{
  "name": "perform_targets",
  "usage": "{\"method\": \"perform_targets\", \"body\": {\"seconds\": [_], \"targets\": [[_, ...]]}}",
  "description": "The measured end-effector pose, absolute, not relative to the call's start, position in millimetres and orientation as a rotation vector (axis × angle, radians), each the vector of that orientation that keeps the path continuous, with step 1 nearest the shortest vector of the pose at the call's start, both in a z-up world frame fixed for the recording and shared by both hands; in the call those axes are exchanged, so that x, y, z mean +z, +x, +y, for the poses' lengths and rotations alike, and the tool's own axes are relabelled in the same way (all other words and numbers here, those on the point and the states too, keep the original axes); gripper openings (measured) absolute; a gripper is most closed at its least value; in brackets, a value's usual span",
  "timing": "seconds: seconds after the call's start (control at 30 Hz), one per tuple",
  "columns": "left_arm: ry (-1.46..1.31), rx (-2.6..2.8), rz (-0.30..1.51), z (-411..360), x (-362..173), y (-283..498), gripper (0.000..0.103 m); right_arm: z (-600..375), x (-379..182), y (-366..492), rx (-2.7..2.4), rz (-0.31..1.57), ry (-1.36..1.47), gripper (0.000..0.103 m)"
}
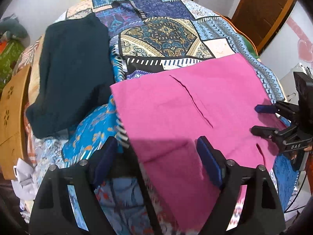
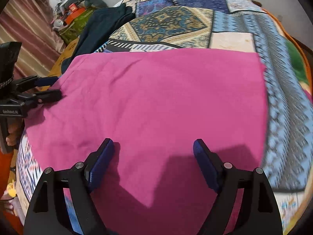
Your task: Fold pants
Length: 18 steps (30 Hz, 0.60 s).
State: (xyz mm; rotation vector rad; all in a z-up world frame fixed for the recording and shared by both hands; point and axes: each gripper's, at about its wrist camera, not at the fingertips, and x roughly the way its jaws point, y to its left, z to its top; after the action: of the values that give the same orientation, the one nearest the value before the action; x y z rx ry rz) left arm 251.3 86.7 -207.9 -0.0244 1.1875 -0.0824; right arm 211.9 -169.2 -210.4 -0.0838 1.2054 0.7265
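Note:
Pink pants lie folded into a flat rectangle on a patterned blue bedspread; they fill the middle of the right wrist view. My left gripper is open, its fingers over the pants' near left corner, holding nothing. My right gripper is open just above the pants' near edge, empty. It shows at the right in the left wrist view, at the pants' right edge. The left gripper shows at the left of the right wrist view, at the pants' left edge.
A dark teal garment lies folded on the bed left of the pants, also in the right wrist view. A wooden bed frame runs along the left. A cluttered pile stands beyond it. A brown door is at the far right.

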Motion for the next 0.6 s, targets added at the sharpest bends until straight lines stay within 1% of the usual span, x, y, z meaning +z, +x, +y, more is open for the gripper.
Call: {"method": "perform_targets", "body": {"seconds": [0.3, 0.6], "targets": [[0.002, -0.010, 1.138, 89.7, -195.6, 213.8, 0.084, -203.1, -202.6, 185.1, 0.644, 1.159, -0.041, 0.081], [-0.096, 0.043, 1.125, 107.5, -182.8, 186.0, 0.084, -213.3, -194.0, 171.5, 0.583, 1.131, -0.108, 0.081]]}}
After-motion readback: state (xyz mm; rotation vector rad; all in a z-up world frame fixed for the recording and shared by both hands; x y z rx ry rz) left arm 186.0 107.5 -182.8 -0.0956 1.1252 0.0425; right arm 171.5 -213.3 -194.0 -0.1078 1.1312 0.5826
